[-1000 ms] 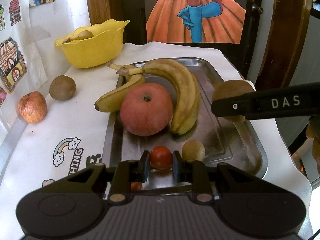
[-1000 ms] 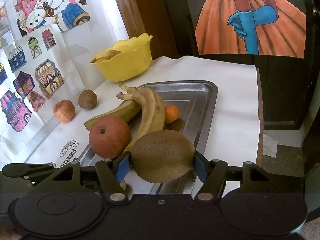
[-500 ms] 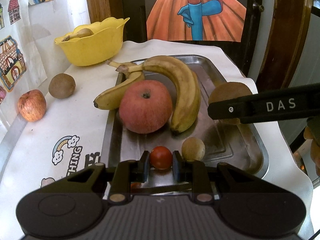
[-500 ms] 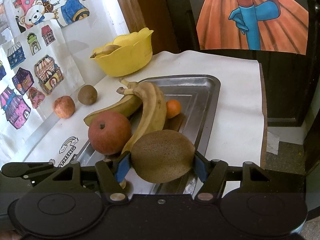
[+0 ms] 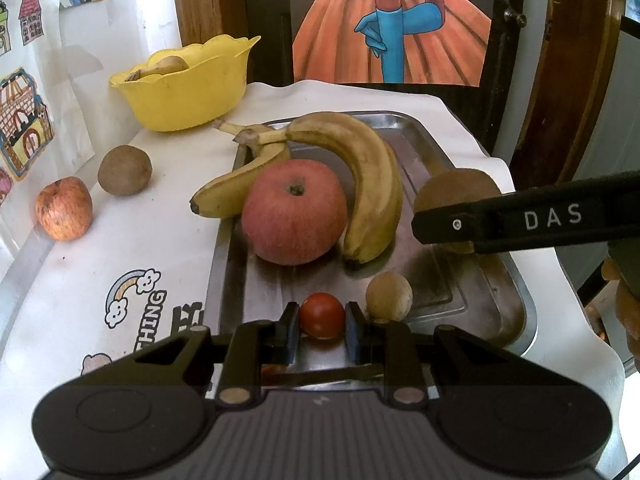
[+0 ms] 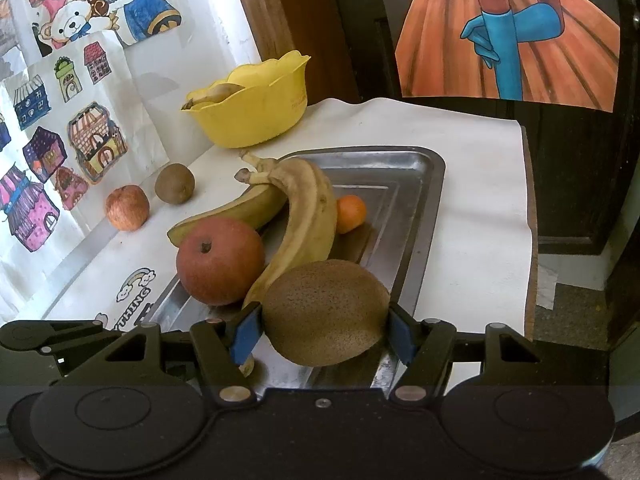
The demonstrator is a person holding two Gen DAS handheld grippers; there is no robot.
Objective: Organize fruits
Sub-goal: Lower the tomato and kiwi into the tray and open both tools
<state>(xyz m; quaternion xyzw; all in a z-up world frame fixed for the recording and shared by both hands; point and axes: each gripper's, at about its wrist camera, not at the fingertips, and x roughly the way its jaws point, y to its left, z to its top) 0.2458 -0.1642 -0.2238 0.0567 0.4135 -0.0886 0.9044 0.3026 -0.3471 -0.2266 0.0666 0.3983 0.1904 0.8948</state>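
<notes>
A steel tray (image 5: 516, 292) holds two bananas (image 5: 372, 184), a big red apple (image 5: 294, 212) and a small tan round fruit (image 5: 389, 296). At the tray's near end my left gripper (image 5: 322, 334) is shut on a small red tomato (image 5: 322, 315). My right gripper (image 6: 326, 330) is shut on a large brown kiwi (image 6: 326, 312) over the tray's near right part. In the left wrist view that kiwi (image 5: 456, 188) shows behind one of the right gripper's black fingers (image 5: 520, 220). A small orange fruit (image 6: 351, 214) lies behind the bananas.
A yellow bowl (image 5: 184, 92) with one fruit in it stands at the back left. A second kiwi (image 5: 125, 174) and a smaller apple (image 5: 64, 208) lie on the white cloth left of the tray, near the postered wall. The table's right edge (image 6: 528, 216) drops to the floor.
</notes>
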